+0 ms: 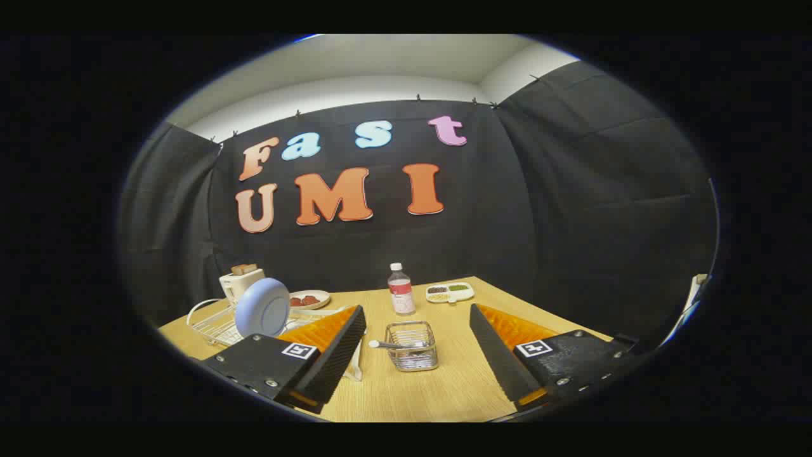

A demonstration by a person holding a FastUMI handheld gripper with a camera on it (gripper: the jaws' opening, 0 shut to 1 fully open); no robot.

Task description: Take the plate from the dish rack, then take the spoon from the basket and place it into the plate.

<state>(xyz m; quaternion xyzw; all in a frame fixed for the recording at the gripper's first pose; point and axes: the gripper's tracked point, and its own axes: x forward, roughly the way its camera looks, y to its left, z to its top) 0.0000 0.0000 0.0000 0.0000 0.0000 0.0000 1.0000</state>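
A pale blue plate (262, 307) stands on edge in a white wire dish rack (212, 324), beyond my left finger. A small wire basket (412, 346) sits on the wooden table (419, 393) just ahead of the fingers, between them, with a spoon (387, 344) lying across its rim, handle poking out to the left. My gripper (415, 346) is open, held above the table, with nothing between its fingers.
A plastic bottle (401, 290) stands beyond the basket. A divided white tray (450, 292) with food lies to its right. A toaster (240, 282) with bread and a small dish (309, 299) of red food sit behind the rack.
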